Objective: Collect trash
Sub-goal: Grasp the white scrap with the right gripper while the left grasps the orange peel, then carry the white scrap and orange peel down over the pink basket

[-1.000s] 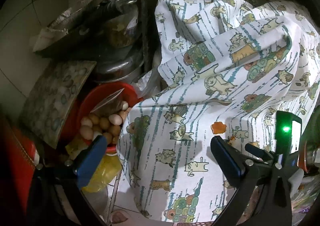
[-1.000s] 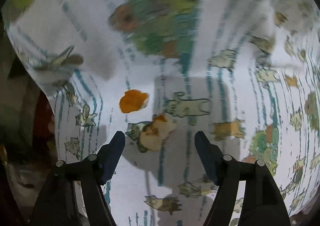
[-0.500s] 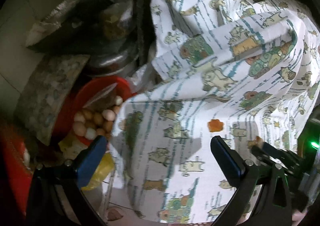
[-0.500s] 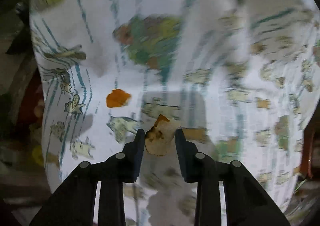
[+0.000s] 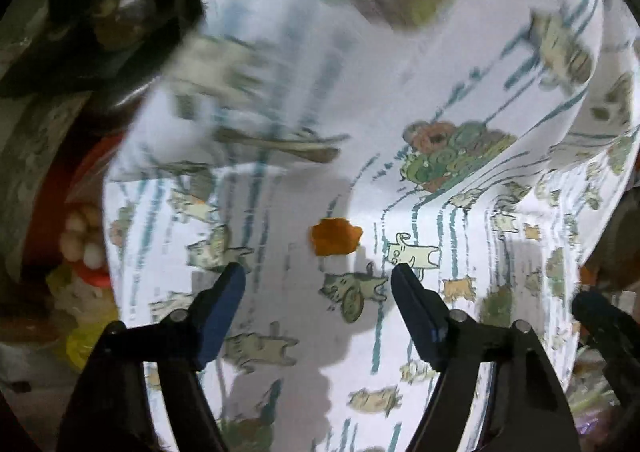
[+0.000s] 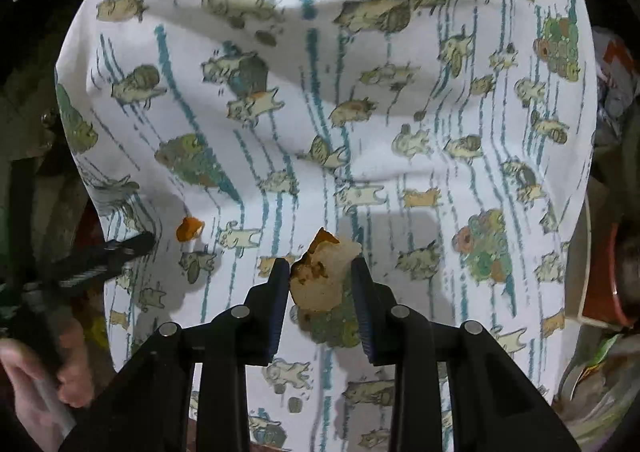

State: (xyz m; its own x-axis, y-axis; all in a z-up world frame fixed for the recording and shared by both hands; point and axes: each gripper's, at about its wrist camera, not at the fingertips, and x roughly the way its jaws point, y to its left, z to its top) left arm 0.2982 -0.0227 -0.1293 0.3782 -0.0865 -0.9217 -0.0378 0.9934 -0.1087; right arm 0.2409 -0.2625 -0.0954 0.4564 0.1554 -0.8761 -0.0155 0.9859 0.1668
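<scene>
A white cloth (image 5: 460, 123) printed with cartoon cats covers the surface and fills both views (image 6: 320, 91). An orange scrap (image 5: 335, 236) lies on it, just ahead of my open left gripper (image 5: 318, 282), between the fingertips' line and a little beyond. The same scrap shows in the right wrist view (image 6: 189, 228). My right gripper (image 6: 320, 272) is shut on a pale, browned peel scrap (image 6: 320, 276) and holds it off the cloth. The left gripper's finger (image 6: 116, 248) shows at the left of the right wrist view.
A red bowl of eggs (image 5: 82, 240) and dark metal pots (image 5: 108, 3) stand left of the cloth. A yellow bag (image 5: 84, 336) lies below the bowl. A red-rimmed container (image 6: 600, 284) and wrappers (image 6: 592, 372) sit at the right edge.
My left gripper moved forward and right, up to the orange scrap. My right gripper closed on the pale scrap and lifted it back from the cloth.
</scene>
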